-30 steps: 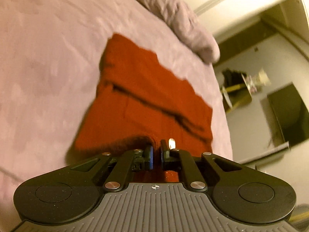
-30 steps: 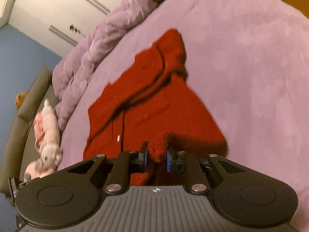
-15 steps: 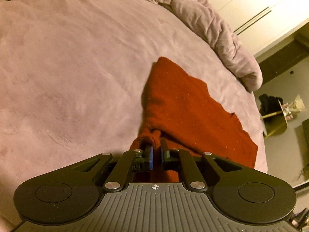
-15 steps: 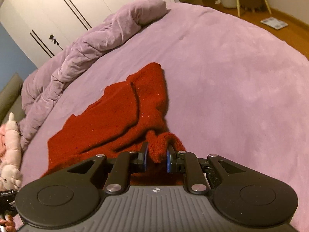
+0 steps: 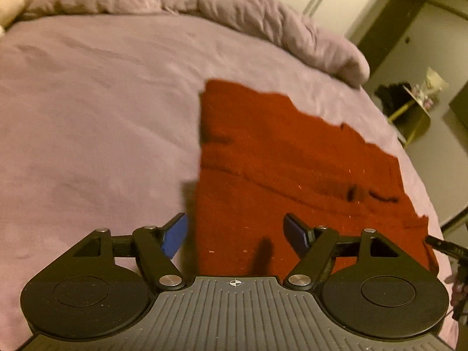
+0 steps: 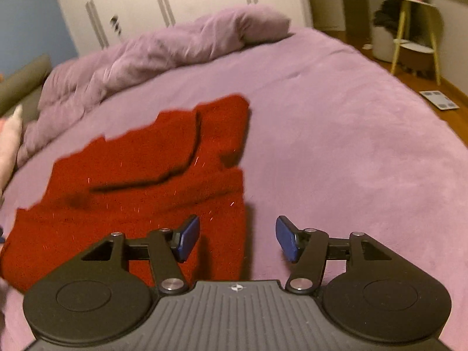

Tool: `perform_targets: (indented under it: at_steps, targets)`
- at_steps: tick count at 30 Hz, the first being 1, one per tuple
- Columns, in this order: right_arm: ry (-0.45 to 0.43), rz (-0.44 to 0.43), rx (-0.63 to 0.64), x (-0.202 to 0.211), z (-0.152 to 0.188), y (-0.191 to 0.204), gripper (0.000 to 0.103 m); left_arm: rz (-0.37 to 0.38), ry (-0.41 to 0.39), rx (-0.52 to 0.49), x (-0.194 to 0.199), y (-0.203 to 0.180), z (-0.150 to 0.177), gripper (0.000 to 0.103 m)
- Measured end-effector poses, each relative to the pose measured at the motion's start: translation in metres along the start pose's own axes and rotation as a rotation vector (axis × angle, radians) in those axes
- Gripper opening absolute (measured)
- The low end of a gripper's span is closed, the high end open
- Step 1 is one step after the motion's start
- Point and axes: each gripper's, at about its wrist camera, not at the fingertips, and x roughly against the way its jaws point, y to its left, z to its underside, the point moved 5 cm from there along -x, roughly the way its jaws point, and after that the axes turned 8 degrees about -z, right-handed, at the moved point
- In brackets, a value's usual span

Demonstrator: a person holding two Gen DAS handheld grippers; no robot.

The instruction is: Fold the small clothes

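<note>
A red knitted garment (image 5: 292, 175) lies folded on the purple bed cover (image 5: 87, 117); it also shows in the right wrist view (image 6: 152, 181). My left gripper (image 5: 235, 235) is open and empty, just above the garment's near left edge. My right gripper (image 6: 238, 238) is open and empty, over the garment's near right edge, with its right finger above bare cover. A sleeve fold crosses the garment's top layer.
A rumpled purple duvet (image 6: 163, 49) lies along the far side of the bed. A soft toy (image 6: 8, 134) sits at the left. A small yellow side table (image 6: 415, 32) and a scale (image 6: 438, 99) stand on the floor to the right.
Both grippers were shut on the garment's hem and carried it over the far half. Now both have opened and let go, and the garment lies folded flat.
</note>
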Motion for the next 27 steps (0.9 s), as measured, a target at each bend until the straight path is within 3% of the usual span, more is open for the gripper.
perform_targets:
  at_steps: [5,10,12,18,22,26,27]
  targets:
    - [0.000,0.006,0.024,-0.016,-0.004,0.008,0.055,-0.071,0.014,-0.011,-0.031,-0.013,-0.004,0.078]
    - [-0.015,0.015,0.099,-0.019,-0.007,0.026,0.019,-0.107,-0.034,-0.042,-0.025,-0.026,-0.011,0.034]
    - [-0.020,0.041,0.146,-0.018,-0.006,0.033,0.011,-0.109,-0.051,-0.081,-0.020,-0.033,-0.012,0.018]
    - [-0.049,0.016,0.176,-0.008,-0.010,0.042,0.010,0.027,-0.098,-0.104,-0.003,-0.045,-0.015,0.018]
    - [0.017,0.042,0.180,-0.021,-0.008,0.038,0.020,0.020,-0.034,-0.111,-0.022,-0.051,-0.012,0.039]
    - [0.022,0.058,0.187,-0.026,-0.008,0.040,0.021,-0.031,-0.017,-0.138,-0.034,-0.055,-0.009,0.037]
    - [0.020,0.077,0.212,-0.027,-0.007,0.043,0.016,-0.044,-0.017,-0.146,-0.034,-0.056,-0.008,0.024]
